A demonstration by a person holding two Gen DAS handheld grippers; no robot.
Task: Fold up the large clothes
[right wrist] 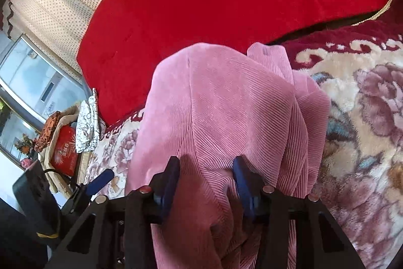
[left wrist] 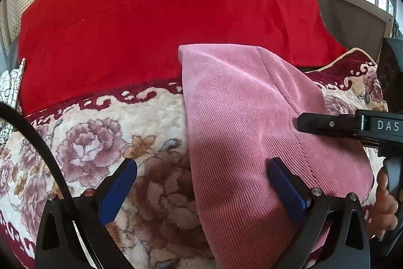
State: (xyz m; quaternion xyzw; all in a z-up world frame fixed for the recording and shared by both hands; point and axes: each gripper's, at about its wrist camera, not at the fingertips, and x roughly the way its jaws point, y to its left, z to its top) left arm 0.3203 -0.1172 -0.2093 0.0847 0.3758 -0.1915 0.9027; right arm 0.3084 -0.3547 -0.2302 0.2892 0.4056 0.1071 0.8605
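A pink corduroy garment (left wrist: 241, 132) lies folded on a floral plush blanket (left wrist: 100, 143). My left gripper (left wrist: 204, 175) is open wide over the garment's left edge: one blue finger is above the blanket and the other rests on the pink cloth. From the right, my right gripper (left wrist: 297, 122) touches the garment with its tip. In the right wrist view, my right gripper (right wrist: 206, 173) stands half open, pushed down into the garment (right wrist: 226, 105). A ridge of cloth rises between its blue fingers (right wrist: 171, 175), which do not visibly pinch it. A hand (left wrist: 382, 203) holds its grip.
A big red quilt (left wrist: 163, 4) lies behind the garment, with a dotted curtain (right wrist: 55, 4) beyond it. A white crackle-pattern cloth (right wrist: 87, 122) and a basket holding a red box (right wrist: 64, 150) sit at the blanket's left edge, by a window (right wrist: 30, 72).
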